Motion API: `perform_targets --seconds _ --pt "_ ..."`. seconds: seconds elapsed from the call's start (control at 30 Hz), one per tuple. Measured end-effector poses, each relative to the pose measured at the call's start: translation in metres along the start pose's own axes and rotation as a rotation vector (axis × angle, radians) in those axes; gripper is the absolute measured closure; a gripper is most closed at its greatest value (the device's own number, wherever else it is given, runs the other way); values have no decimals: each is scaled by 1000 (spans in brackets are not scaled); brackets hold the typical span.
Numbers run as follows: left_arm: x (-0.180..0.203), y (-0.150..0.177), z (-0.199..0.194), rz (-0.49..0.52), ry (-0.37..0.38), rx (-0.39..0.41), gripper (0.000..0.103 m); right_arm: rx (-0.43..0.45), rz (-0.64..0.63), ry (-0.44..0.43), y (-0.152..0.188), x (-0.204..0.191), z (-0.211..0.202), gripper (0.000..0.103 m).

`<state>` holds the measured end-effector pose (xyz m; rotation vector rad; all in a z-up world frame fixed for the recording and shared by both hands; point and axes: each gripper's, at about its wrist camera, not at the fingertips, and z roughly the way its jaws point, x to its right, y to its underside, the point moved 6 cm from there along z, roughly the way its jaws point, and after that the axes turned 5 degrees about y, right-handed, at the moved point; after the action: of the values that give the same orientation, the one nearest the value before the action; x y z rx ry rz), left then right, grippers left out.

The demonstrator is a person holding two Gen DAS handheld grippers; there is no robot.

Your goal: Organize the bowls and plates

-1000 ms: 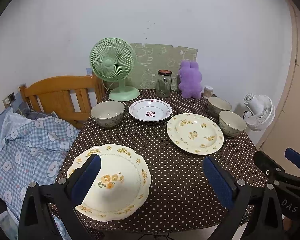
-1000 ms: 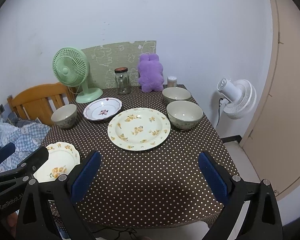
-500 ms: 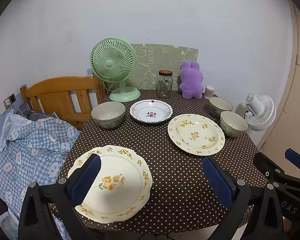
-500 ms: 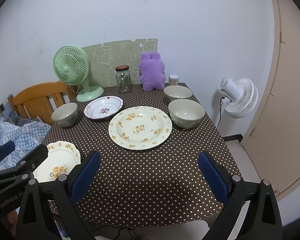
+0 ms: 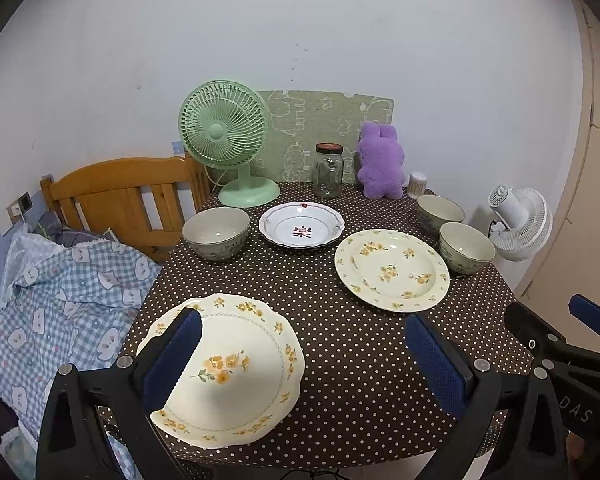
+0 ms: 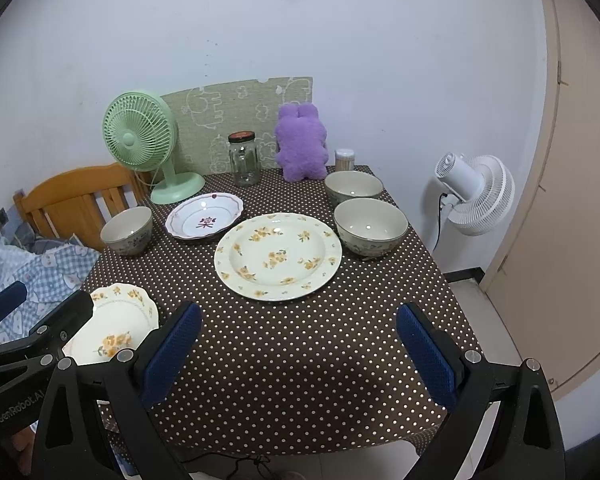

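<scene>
On the dotted brown table, a scalloped yellow-flower plate (image 5: 236,368) lies at the near left. A round yellow-flower plate (image 6: 278,256) sits mid-table, with a white plate bearing a red mark (image 5: 302,225) behind it. One bowl (image 5: 215,232) stands at the left, and two bowls (image 6: 370,226) (image 6: 354,186) stand at the right. My left gripper (image 5: 304,364) hangs open above the near edge, its left finger over the scalloped plate. Wide open too, my right gripper (image 6: 298,350) hovers over bare cloth, holding nothing.
Along the back wall stand a green fan (image 5: 230,140), a glass jar (image 5: 329,170), a purple plush toy (image 5: 380,162) and a small container (image 6: 345,159). A wooden headboard (image 5: 124,196) and checked bedding (image 5: 60,292) lie left. A white fan (image 6: 476,192) stands right.
Both views have drifted slightly, so the dishes sit a little lower in frame. Both grippers stay open, and no dish has moved.
</scene>
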<state>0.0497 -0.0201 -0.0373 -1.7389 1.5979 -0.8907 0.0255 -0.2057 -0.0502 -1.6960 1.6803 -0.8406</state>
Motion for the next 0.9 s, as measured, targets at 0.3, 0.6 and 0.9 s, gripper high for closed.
perform_targets --seconds 0.3,0.6,0.9 --pt "0 0 -1 -4 -3 0 2 2 -4 -1 1 -1 -1 4" --pt "0 0 -1 -4 -4 0 2 4 0 -3 1 -1 -2 4" --pt "-1 -4 -4 -3 -13 0 5 9 -16 -17 -4 -5 -4 4"
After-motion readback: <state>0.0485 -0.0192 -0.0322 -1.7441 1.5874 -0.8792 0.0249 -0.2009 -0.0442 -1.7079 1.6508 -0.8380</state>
